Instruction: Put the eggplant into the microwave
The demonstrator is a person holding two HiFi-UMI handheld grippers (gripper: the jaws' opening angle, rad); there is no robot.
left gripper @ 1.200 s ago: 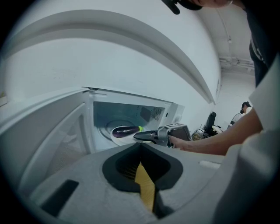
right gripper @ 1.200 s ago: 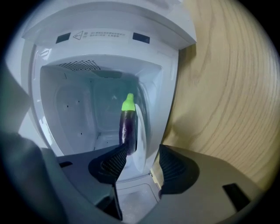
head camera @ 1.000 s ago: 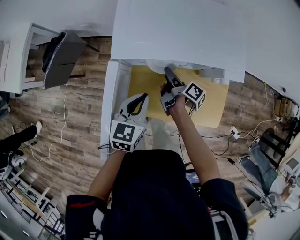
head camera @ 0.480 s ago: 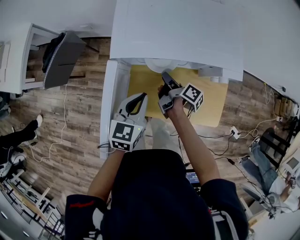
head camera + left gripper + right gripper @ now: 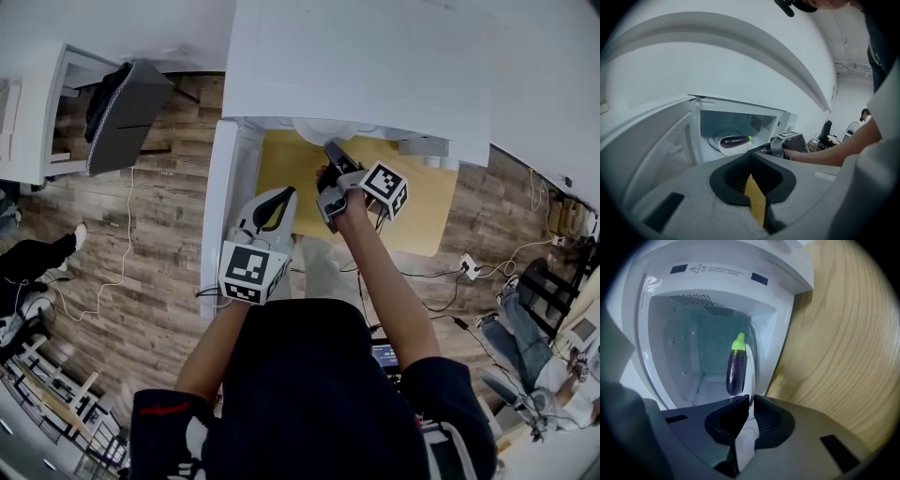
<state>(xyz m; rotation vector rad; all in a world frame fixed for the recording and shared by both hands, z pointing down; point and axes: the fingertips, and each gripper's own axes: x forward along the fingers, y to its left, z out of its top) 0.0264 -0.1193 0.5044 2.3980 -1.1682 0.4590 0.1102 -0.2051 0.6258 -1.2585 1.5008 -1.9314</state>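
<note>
A purple eggplant (image 5: 736, 369) (image 5: 734, 139) with a green cap lies on a white plate (image 5: 715, 140) inside the open white microwave (image 5: 356, 66) (image 5: 670, 333). My right gripper (image 5: 751, 401) (image 5: 330, 150) reaches into the opening. Its jaws have just been closing, and the plate's thin rim (image 5: 751, 376) is now pinched between them, just in front of the eggplant. My left gripper (image 5: 750, 157) (image 5: 281, 194) hangs back beside the swung-out door (image 5: 661, 154), shut and holding nothing. From there I also see the right gripper (image 5: 787, 143) at the cavity's mouth.
The microwave stands on a light wooden table (image 5: 422, 206) (image 5: 843, 333). A grey chair with a dark garment (image 5: 122, 112) stands on the wood floor at the left. Cables (image 5: 469, 267) trail on the floor at the right. People's legs show at both edges.
The right gripper's jaws have drawn together on the plate's rim at the microwave mouth. Both hands stay where they were. A person's leg on the floor at the left has shifted.
</note>
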